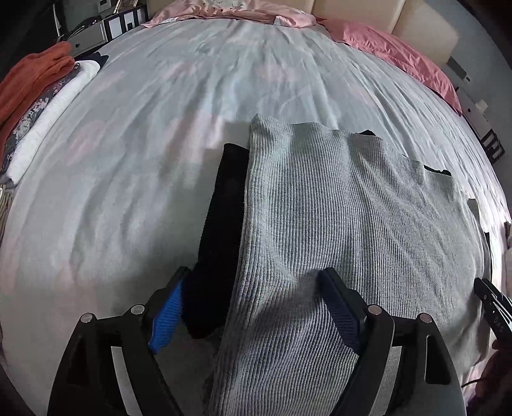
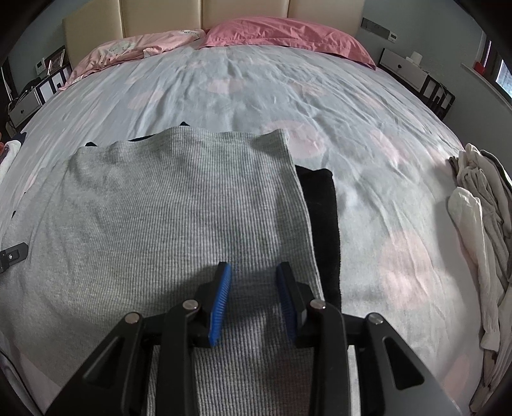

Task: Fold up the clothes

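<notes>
We're over the bed (image 2: 256, 96), and the grey knit (image 2: 179, 204) lies flat on the near part of the sheet, ribbed side up. A black garment (image 2: 323, 224) sits under it; we get only a strip along one side and small black tips poking out at the far edge, so what kind of piece it is we can't say.

Our left gripper (image 1: 252, 297) hangs spread wide over the knit's edge, one blue pad (image 1: 164, 320) over the black strip, the other finger over the grey. Nothing pinched between them. Our right gripper (image 2: 252, 294) is parted too, narrower, both pads over the grey near its side edge, grasping nothing. Whether the tips touch the cloth, we can't tell.

At the right rim of the left view, a sliver of the other tool and a bit of hand, cut off. Same story at the left rim of the right view: a black tool tip on the knit.

The sheet is pale, wrinkled, with faint pink patches. Pink pillows (image 2: 288, 35) lie against a cream padded headboard (image 2: 204, 12). A folded stack (image 1: 38, 105) in orange, floral and white sits at one side of the bed, and a loose heap of pale clothes (image 2: 480, 224) at the other. Nightstands flank the headboard, their contents too small to read.
</notes>
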Tool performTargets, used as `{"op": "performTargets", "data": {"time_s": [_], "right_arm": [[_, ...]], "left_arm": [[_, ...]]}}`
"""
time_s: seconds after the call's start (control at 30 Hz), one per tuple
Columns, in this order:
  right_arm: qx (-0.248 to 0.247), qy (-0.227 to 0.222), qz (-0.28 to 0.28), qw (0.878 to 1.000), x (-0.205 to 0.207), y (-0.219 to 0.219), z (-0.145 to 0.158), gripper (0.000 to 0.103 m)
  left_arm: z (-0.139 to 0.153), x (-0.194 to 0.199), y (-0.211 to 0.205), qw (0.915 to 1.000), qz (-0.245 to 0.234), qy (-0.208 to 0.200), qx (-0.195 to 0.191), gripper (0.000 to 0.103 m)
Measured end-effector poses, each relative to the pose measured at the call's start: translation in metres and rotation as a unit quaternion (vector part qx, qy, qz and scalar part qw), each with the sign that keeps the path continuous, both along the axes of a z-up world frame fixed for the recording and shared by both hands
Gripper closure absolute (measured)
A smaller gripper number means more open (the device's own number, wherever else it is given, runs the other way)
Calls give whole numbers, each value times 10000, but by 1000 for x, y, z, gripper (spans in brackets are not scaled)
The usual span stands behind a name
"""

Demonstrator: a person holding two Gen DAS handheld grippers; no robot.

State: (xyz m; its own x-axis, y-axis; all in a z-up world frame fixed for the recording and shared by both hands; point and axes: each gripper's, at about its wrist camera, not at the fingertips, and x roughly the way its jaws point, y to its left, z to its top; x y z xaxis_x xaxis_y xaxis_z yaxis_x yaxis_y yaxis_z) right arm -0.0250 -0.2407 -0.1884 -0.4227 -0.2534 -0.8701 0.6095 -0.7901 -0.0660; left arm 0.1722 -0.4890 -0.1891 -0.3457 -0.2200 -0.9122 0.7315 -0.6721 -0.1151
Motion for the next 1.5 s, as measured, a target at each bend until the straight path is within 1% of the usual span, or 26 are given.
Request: {"op": "performTargets", "data": {"time_s": [0.07, 0.1, 0.17, 0.27, 0.3, 0.37, 0.43, 0.47, 0.5, 0.57, 0.67, 0.77, 0.9, 1.0, 1.03, 1.13, 1.2, 1.23, 1.27, 1.33, 1.47, 1.5], "right_arm": [[-31, -70, 22, 10000, -2, 1, 4, 73], [-128, -106, -28, 9999, -3, 4, 7, 73], [-469, -80, -109, 9988, -5, 12, 20, 73], [-1040, -53, -195, 9944, -14, 26, 38, 71], [-1269, -145, -235, 9915, -19, 31, 43, 68], [-1733, -383, -320, 9836, -32, 42, 49, 45], [-2021, -665, -489, 9759, -45, 53, 52, 38], [-2082, -756, -565, 9735, -53, 56, 52, 38], [-2112, -824, -606, 9721, -59, 60, 51, 38], [-2061, -915, -623, 9722, -72, 66, 48, 38], [-1992, -1057, -569, 9726, -91, 73, 37, 38], [-1954, -1235, -607, 9710, -103, 74, 22, 38], [-1917, -1546, -614, 9672, -108, 65, 0, 38], [-1729, -1389, -527, 9737, -104, 56, -5, 39], [-1686, -1316, -485, 9757, -103, 53, -5, 41], [-1490, -1141, -407, 9814, -99, 47, -7, 61], [-1517, -1136, -324, 9813, -97, 45, -8, 70], [-1557, -1182, -279, 9803, -96, 44, -8, 78], [-1577, -1197, -249, 9799, -95, 42, -8, 83], [-1544, -1130, -225, 9813, -92, 40, -7, 88], [-1543, -1006, -261, 9825, -86, 38, 0, 90], [-1550, -960, -218, 9830, -82, 35, 6, 90]], "left_arm": [[1, 1, 0, 10000, -38, -16, -22, 21], [2, 1, 0, 10000, -56, -28, -27, 21], [7, 3, -2, 10000, -62, -40, -37, 21], [21, 10, -2, 9996, 79, 131, -225, 21], [26, 14, -4, 9993, 133, 222, -285, 21], [35, 25, -12, 9980, 239, 438, -386, 21], [35, 25, -21, 9970, 312, 580, -417, 21], [34, 23, -26, 9965, 343, 640, -423, 21], [34, 22, -30, 9959, 375, 701, -429, 21], [29, 2, -35, 9954, 417, 769, -403, 21], [30, 3, -47, 9945, 469, 869, -335, 21], [30, -2, -57, 9946, 401, 905, -298, 21], [29, -8, -63, 9953, 255, 843, -408, 21], [27, -11, -66, 9958, 149, 837, -331, 21], [26, -12, -67, 9960, 102, 829, -303, 21], [26, -17, -66, 9964, -56, 796, -274, 21], [27, -19, -65, 9965, -172, 756, -309, 21], [28, -19, -65, 9966, -223, 710, -352, 21], [30, -19, -64, 9968, -278, 642, -389, 21], [33, -15, -63, 9969, -360, 543, -434, 21], [42, -3, -65, 9960, -359, 697, -433, 21], [44, 1, -66, 9957, -358, 735, -432, 21]]}}
